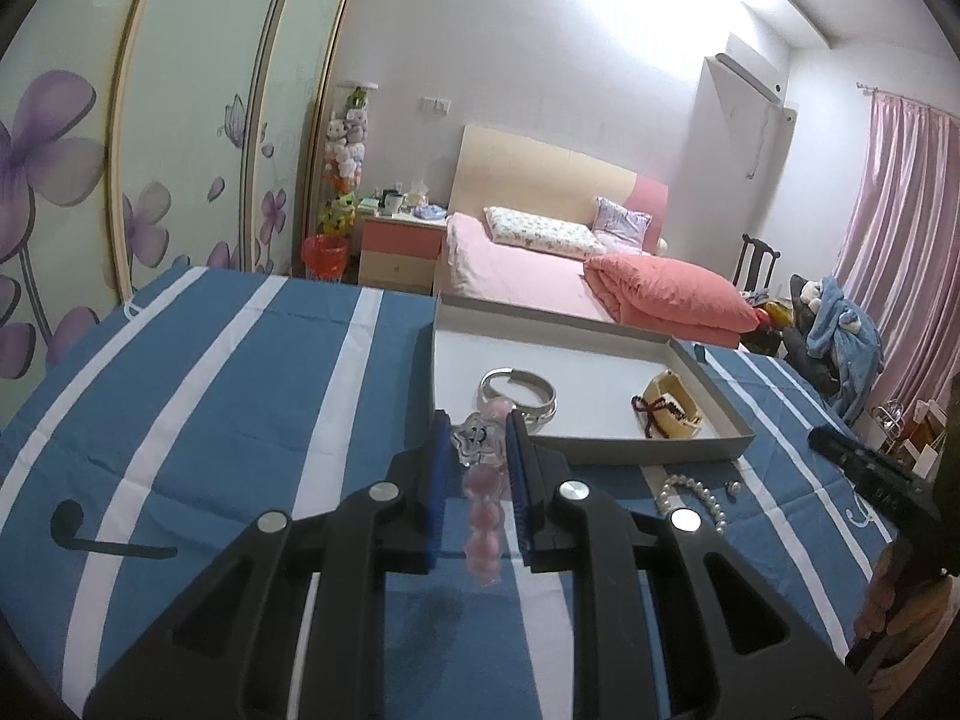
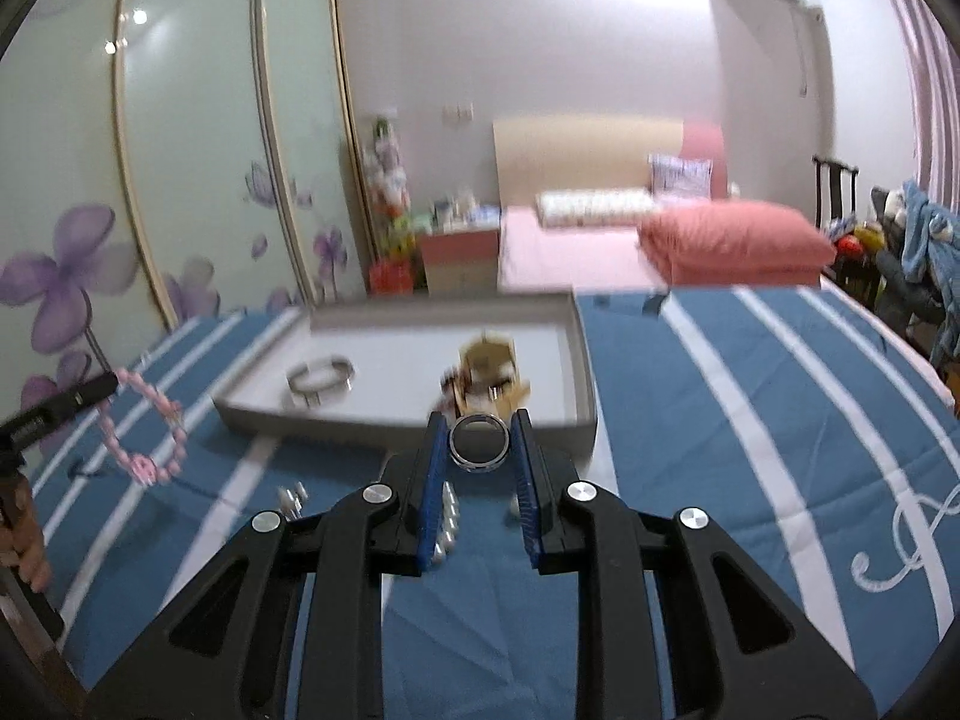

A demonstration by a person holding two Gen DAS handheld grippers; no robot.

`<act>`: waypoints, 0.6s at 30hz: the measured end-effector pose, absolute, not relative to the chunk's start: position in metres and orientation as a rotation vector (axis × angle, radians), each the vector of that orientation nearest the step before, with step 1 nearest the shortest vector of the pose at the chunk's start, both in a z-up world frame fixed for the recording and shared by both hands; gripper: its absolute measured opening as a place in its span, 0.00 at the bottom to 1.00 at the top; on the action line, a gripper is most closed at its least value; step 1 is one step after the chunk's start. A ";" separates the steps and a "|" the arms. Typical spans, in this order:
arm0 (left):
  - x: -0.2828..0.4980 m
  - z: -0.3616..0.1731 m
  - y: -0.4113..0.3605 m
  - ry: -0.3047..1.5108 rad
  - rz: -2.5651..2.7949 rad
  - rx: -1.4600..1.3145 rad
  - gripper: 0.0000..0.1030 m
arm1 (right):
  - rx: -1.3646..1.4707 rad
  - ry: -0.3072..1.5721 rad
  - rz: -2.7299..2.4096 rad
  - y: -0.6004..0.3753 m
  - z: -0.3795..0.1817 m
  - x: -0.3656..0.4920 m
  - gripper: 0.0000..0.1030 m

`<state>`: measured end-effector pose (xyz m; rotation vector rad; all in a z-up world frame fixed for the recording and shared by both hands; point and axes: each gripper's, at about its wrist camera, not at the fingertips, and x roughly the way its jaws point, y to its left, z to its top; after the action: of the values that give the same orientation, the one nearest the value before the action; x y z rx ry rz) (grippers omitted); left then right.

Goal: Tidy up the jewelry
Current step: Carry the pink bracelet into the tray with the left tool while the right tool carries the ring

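My left gripper [image 1: 477, 438] is shut on a pink bead bracelet [image 1: 483, 519] with a clear star charm [image 1: 474, 439], held above the blue striped cloth. In the right wrist view the pink bead bracelet [image 2: 144, 429] dangles from the left gripper [image 2: 90, 393] at the far left. My right gripper [image 2: 478, 441] is shut on a silver ring [image 2: 478, 450], lifted just in front of the grey tray [image 2: 312, 423]. The grey tray [image 1: 630, 450] holds a silver bangle [image 1: 519, 393] and a beige comb [image 1: 669, 414] wrapped with dark beads.
A pearl bracelet [image 1: 690, 495] and small earrings [image 1: 732, 487] lie on the cloth in front of the tray. The right gripper's black body [image 1: 870, 471] comes in from the right edge. A pink bed, nightstand and wardrobe stand beyond the table.
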<state>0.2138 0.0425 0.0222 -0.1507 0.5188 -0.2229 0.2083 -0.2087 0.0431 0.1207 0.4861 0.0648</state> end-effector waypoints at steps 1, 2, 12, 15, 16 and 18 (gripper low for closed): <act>0.212 0.025 0.041 0.509 -0.224 -0.149 0.18 | 0.124 0.467 0.066 -0.209 0.047 0.207 0.22; 0.211 0.027 0.040 0.500 -0.225 -0.148 0.18 | 0.126 0.445 0.066 -0.208 0.051 0.206 0.22; 0.203 0.051 0.020 0.404 -0.198 -0.104 0.18 | 0.090 0.302 0.057 -0.191 0.077 0.209 0.22; 0.205 0.055 0.014 0.389 -0.190 -0.097 0.18 | 0.085 0.286 0.055 -0.188 0.078 0.212 0.22; 0.206 0.056 0.012 0.387 -0.190 -0.097 0.18 | 0.085 0.284 0.054 -0.187 0.079 0.214 0.22; 0.209 0.057 0.008 0.385 -0.189 -0.097 0.18 | 0.085 0.281 0.055 -0.186 0.079 0.217 0.22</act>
<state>0.2091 0.0076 0.0571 -0.0966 0.3853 -0.1886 0.2172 -0.1860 0.0790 0.0848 0.2812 0.0545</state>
